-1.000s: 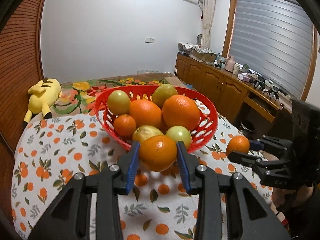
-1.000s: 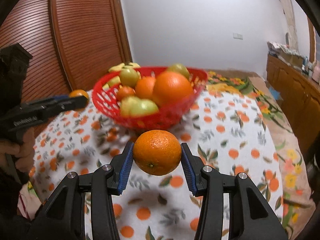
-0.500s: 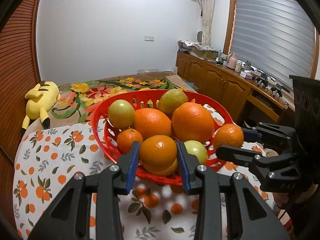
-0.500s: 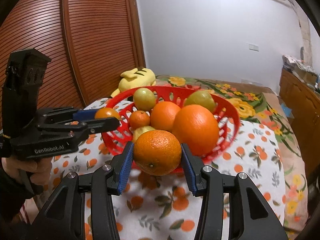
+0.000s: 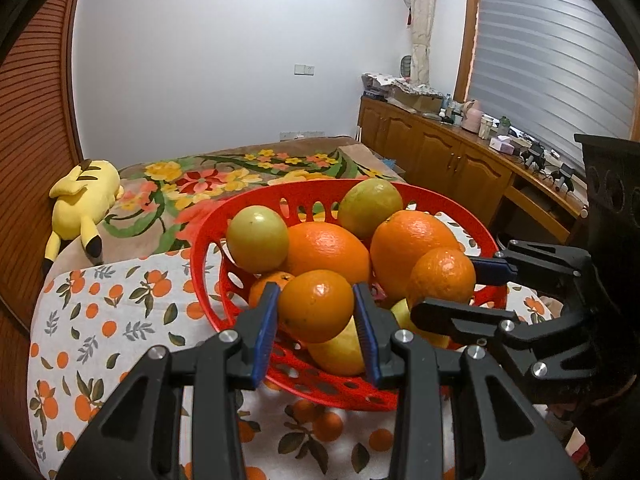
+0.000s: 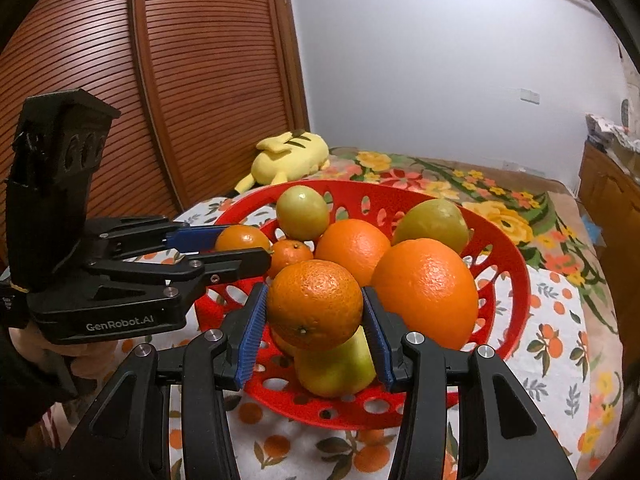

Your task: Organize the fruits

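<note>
Covering the table is a white cloth [image 5: 100, 320] printed with small oranges and green leaves, and on it sits a red plastic basket [image 5: 208, 264] with oval holes in its wall, heaped with big oranges, a small tangerine and several yellow-green fruits. The left gripper [image 5: 316, 308] is clamped on a small orange [image 5: 316, 306], its blue pads pressed against both sides, holding the fruit above the near part of the basket. The right gripper [image 6: 314, 308] grips a rough-skinned orange [image 6: 314, 306] in the same manner, likewise held over the heap inside the basket rim. In the left wrist view the right gripper comes in from the right side with its orange next to the largest orange [image 5: 412, 240] in the pile; in the right wrist view the left gripper enters from the left, a hand [image 6: 24, 344] visible under its black body. Behind the table lies a bed [image 5: 224, 176] with a brown blanket patterned in yellow and red flowers, and a yellow plush toy [image 5: 82, 204] rests at its edge. A ribbed wooden door [image 6: 168, 92] fills the wall on one side, a plain white wall stands at the back, and low wooden cabinets [image 5: 432, 152] with clutter on top run beneath a window blind [image 5: 552, 64].
</note>
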